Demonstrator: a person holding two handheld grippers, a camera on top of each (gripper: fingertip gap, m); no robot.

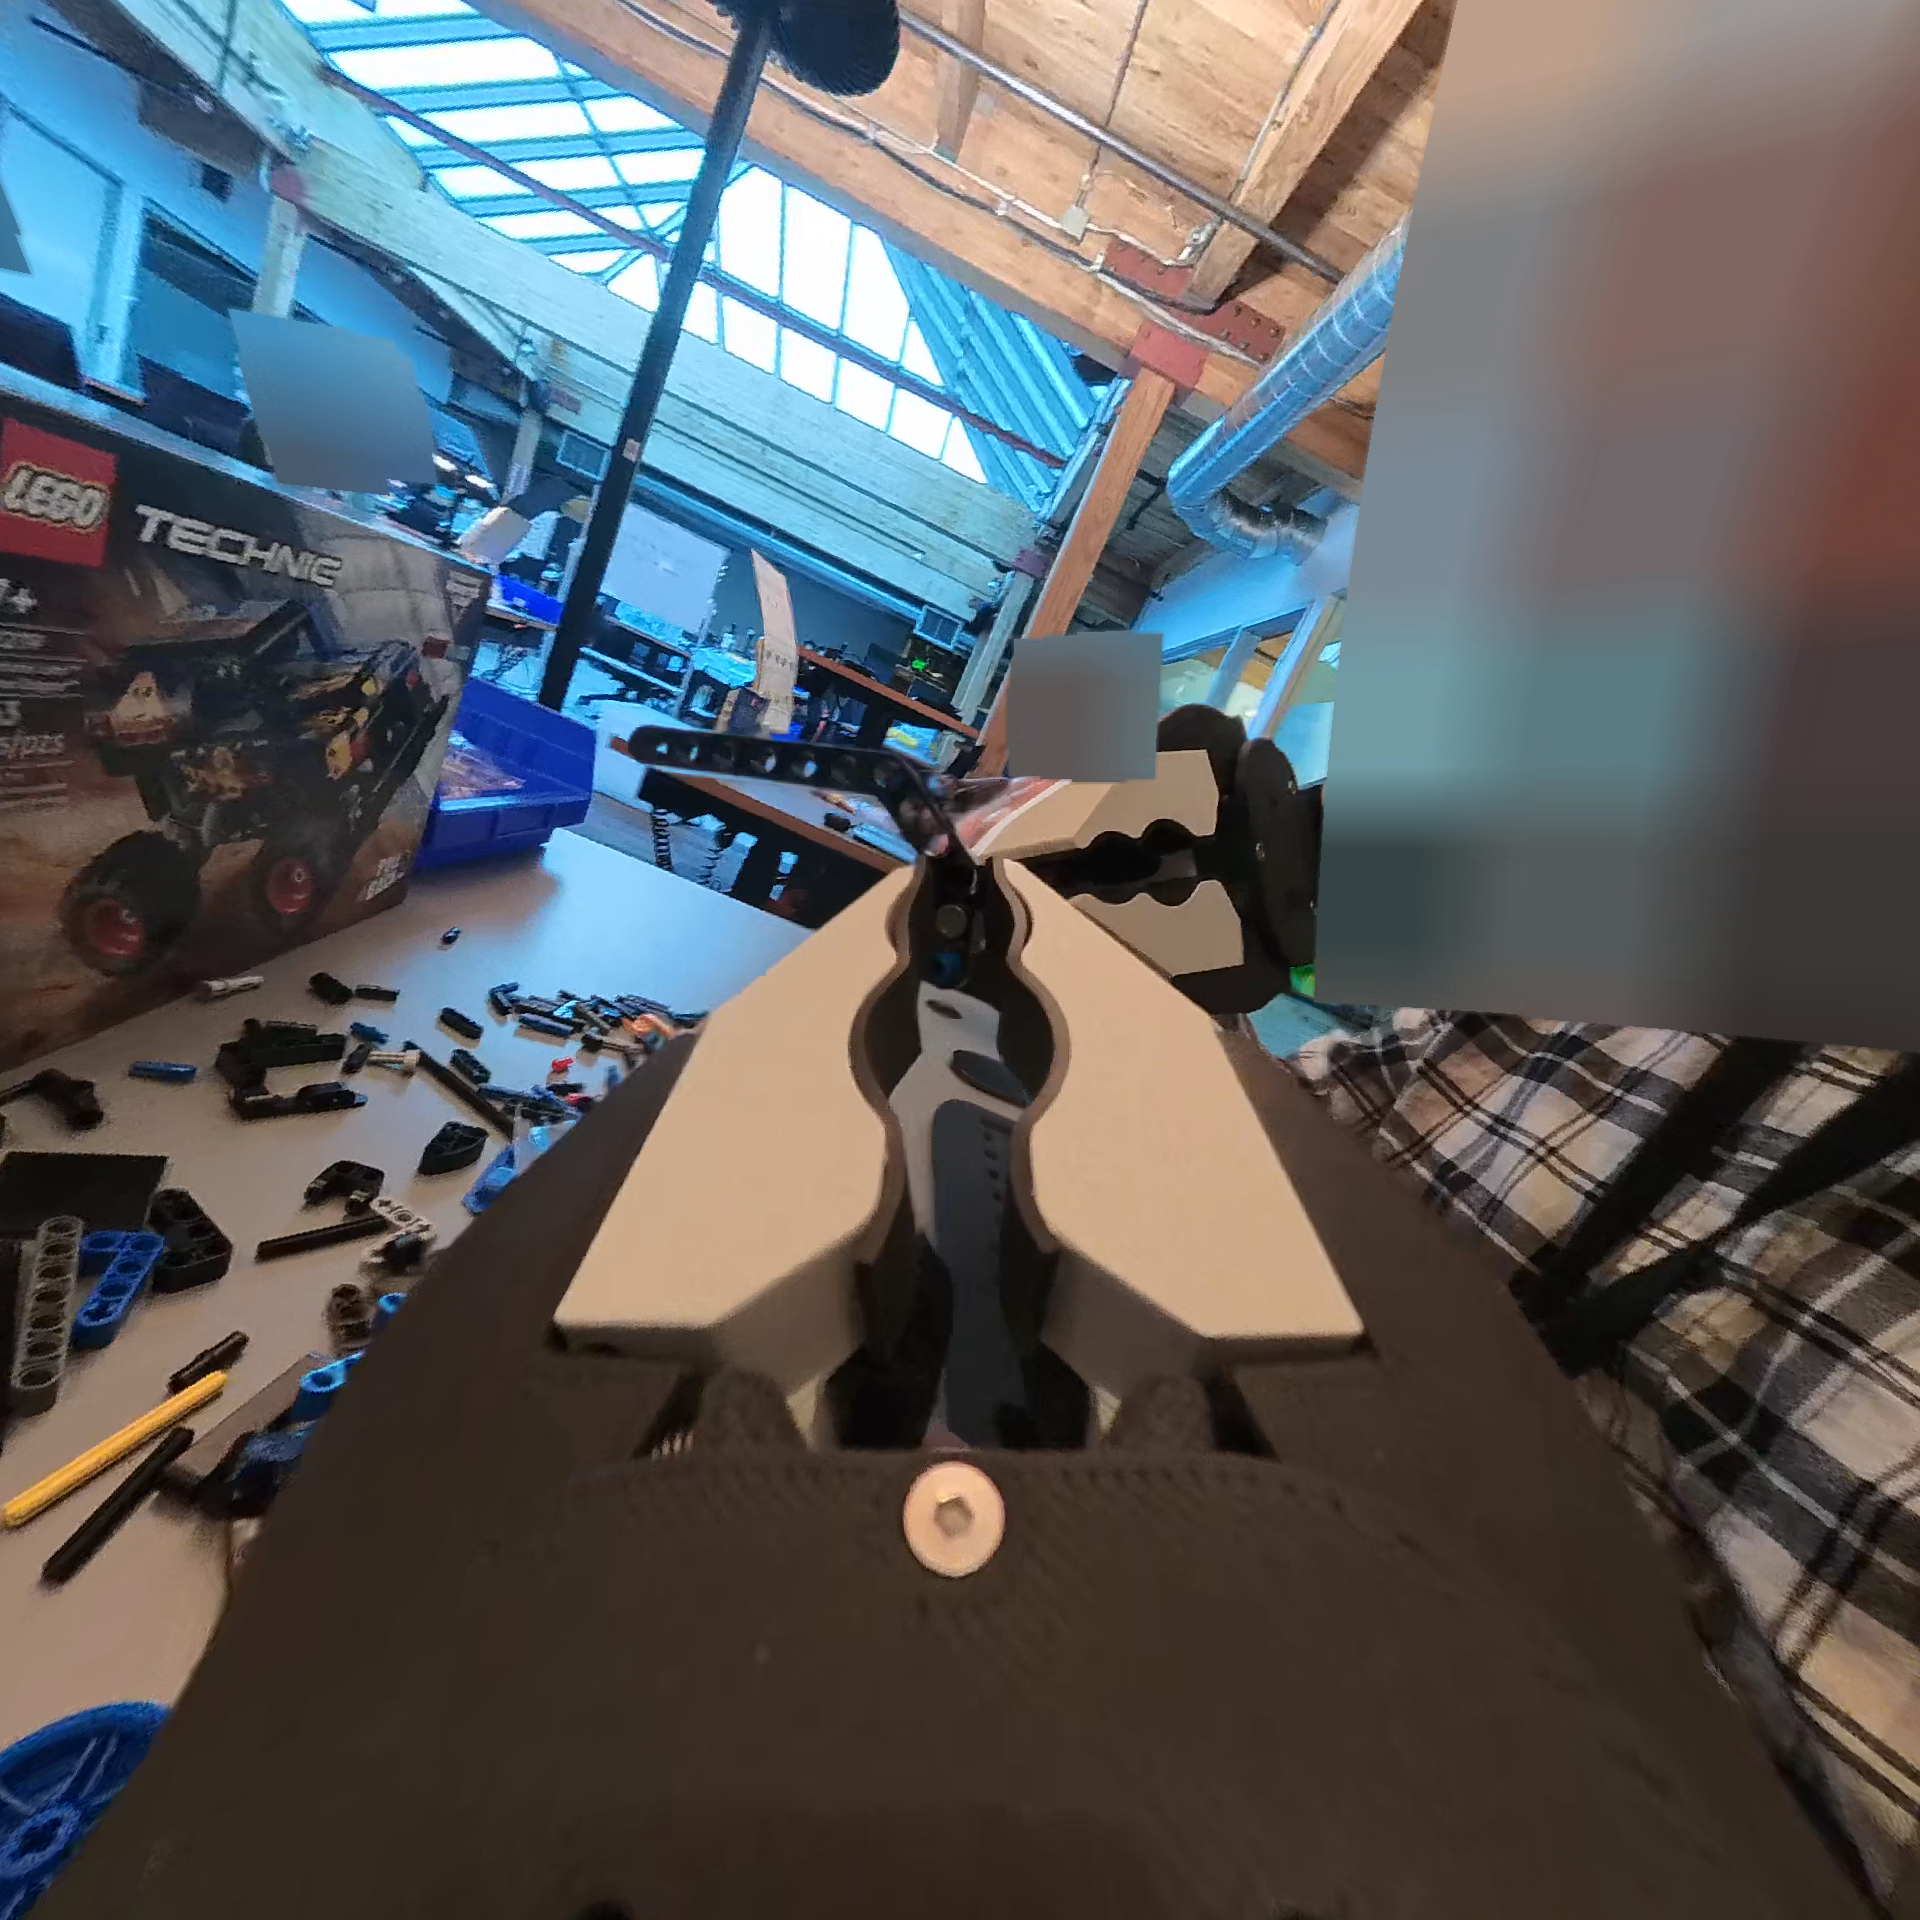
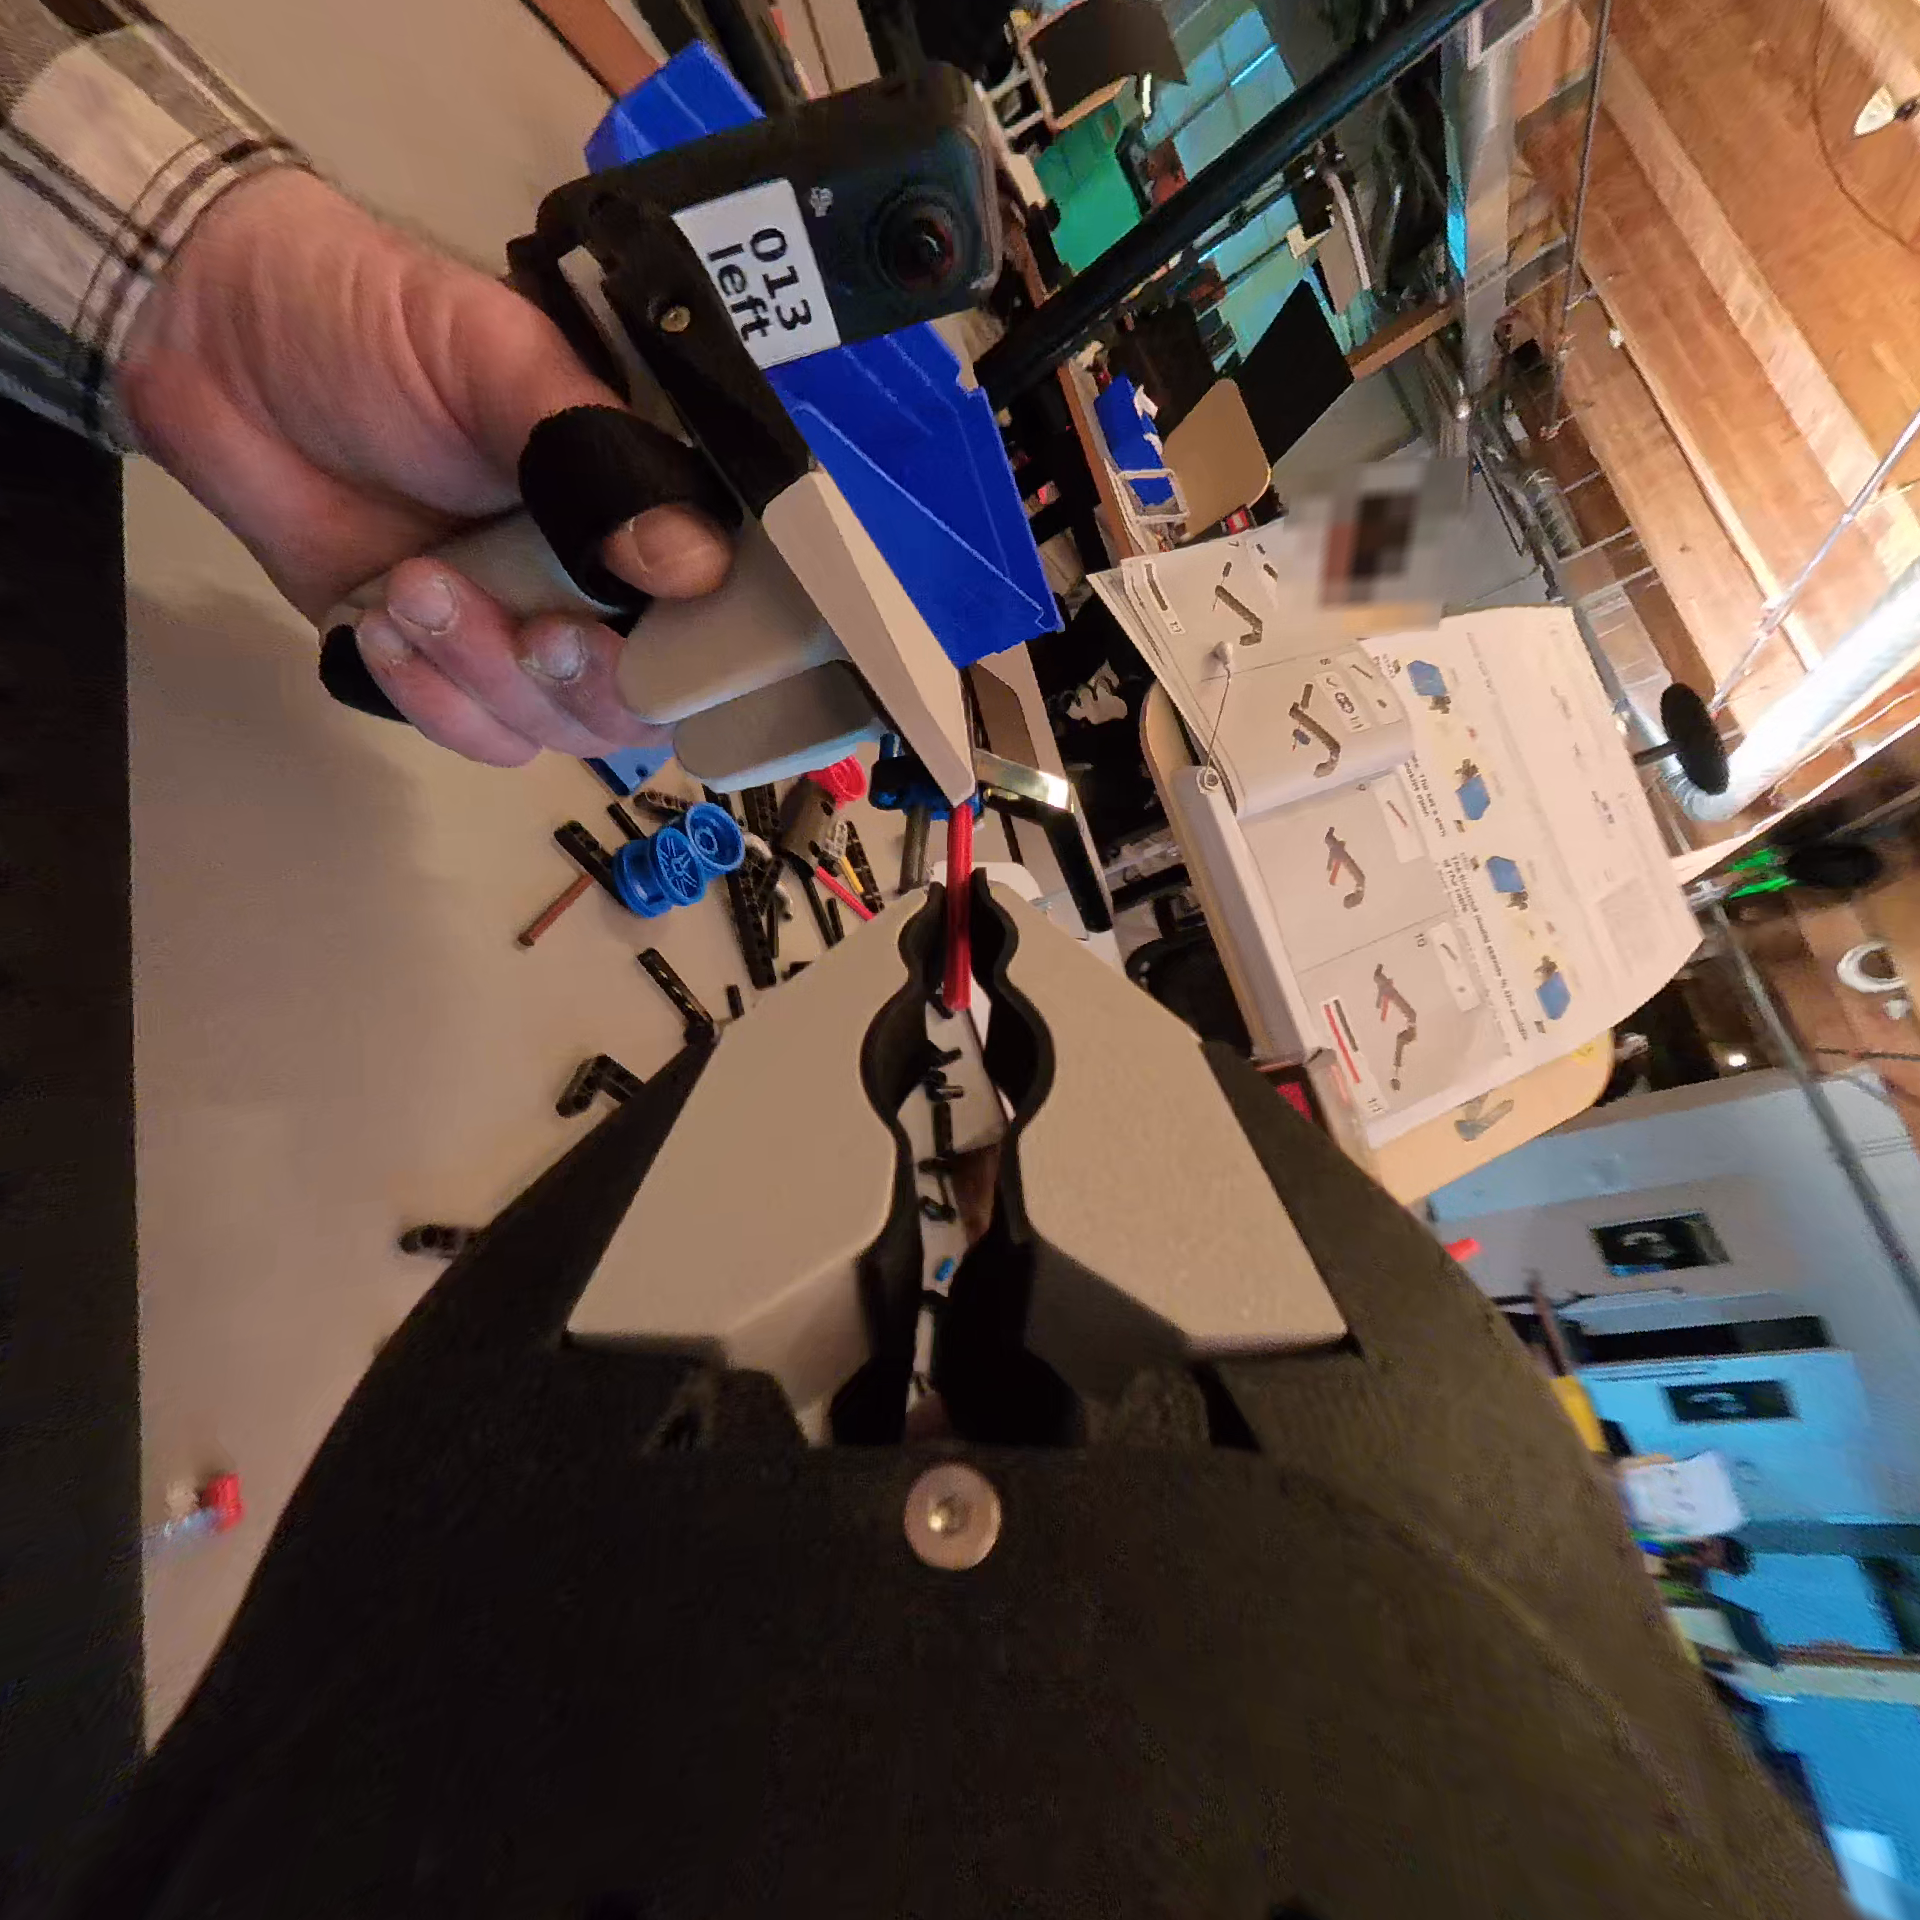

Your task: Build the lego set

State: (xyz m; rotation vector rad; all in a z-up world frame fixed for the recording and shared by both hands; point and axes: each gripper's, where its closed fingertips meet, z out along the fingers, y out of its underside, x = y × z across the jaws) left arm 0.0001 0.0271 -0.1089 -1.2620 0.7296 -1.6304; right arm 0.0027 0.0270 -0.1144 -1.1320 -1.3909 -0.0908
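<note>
Lego beam [image 1: 774, 756], black, bent, pinched in left hand-held gripper [image 1: 954, 883], sticks out toward 10 o'clock, raised off desk [image 1: 644, 914]. Right hand-held gripper [image 2: 961, 914] clamps red axle [image 2: 958, 914], aimed 12 o'clock at it, likely for insertion.

Left claw [image 1: 961, 883]: two pale grey wedge fingers with scalloped black inner edges on a ribbed black printed body; one silver screw with washer [image 1: 953, 1518] at centre; right claw [image 2: 961, 914] built the same; plaid black-and-white sleeve [image 2: 94, 156]; black fabric loops [image 2: 603, 468] round the fingers.
</note>
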